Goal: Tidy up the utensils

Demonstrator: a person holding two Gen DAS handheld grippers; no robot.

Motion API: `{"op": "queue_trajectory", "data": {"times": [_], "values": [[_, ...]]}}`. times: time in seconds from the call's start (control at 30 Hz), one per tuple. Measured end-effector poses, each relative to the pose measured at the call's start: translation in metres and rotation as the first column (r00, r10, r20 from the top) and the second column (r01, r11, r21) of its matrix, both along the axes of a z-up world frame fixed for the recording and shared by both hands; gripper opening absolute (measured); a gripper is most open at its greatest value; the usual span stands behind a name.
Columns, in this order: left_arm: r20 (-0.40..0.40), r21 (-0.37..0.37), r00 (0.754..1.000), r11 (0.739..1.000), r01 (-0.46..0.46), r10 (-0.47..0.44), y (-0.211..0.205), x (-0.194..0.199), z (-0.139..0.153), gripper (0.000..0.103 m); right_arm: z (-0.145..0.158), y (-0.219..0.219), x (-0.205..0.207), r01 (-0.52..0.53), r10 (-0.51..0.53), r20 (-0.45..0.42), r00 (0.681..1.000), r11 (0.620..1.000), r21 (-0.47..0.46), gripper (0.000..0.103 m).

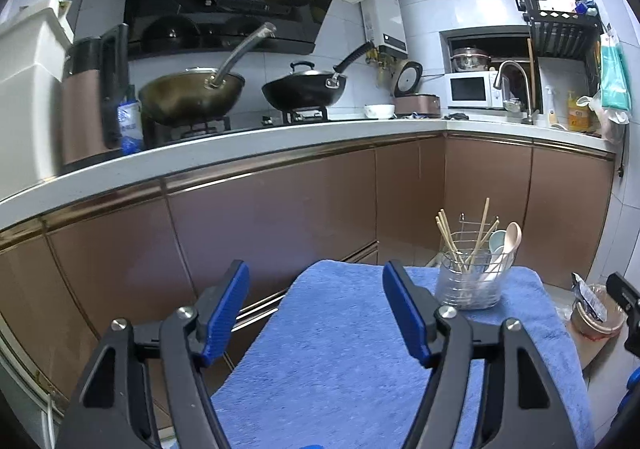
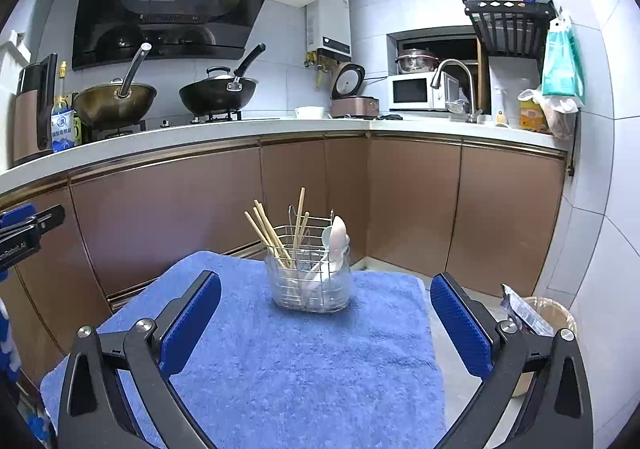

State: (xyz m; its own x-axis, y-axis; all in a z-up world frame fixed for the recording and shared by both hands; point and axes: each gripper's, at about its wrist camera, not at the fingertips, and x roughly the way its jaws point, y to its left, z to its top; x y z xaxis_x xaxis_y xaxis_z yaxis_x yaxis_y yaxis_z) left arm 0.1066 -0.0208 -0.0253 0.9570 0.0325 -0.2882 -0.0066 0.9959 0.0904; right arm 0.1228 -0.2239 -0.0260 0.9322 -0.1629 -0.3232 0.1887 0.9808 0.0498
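Utensils stand gathered in a caddy (image 2: 310,281) near the far edge of a blue towel (image 2: 304,361). Chopsticks (image 2: 269,235) lean to the left inside the wire frame, with one taller stick upright behind them. Spoons (image 2: 338,239), one pale blue and one cream, rest at the right, bowls up. A clear cup wraps the lower part of the caddy.

From the left wrist view the caddy (image 1: 470,283) sits to the right, past the left gripper (image 1: 316,307). That gripper's jaws stand wide apart over the towel (image 1: 340,361) with nothing between them. The chopsticks (image 1: 450,239) and spoons (image 1: 505,245) show there too.

The right gripper (image 2: 326,323) is spread as wide, its blue pads (image 2: 460,325) flanking bare towel, and it holds nothing. The caddy lies ahead of it, apart from both fingers.

At the left edge of the right wrist view, part of the left gripper (image 2: 28,233) shows.

Behind, brown cabinets (image 2: 180,217) run under a white counter (image 2: 248,129) with two woks (image 2: 218,93). A bin (image 2: 554,315) stands on the floor right of the towel.
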Motion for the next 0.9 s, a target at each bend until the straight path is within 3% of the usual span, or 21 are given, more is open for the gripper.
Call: {"op": "queue_trajectory", "data": {"times": [0.9], "values": [[0.113, -0.016, 0.989, 0.995, -0.094, 0.096, 0.042, -0.077, 0.022, 0.068, 0.034, 0.014, -0.071, 0.058, -0.052, 0.110, 0.993, 0.997, -0.048, 0.103]]}}
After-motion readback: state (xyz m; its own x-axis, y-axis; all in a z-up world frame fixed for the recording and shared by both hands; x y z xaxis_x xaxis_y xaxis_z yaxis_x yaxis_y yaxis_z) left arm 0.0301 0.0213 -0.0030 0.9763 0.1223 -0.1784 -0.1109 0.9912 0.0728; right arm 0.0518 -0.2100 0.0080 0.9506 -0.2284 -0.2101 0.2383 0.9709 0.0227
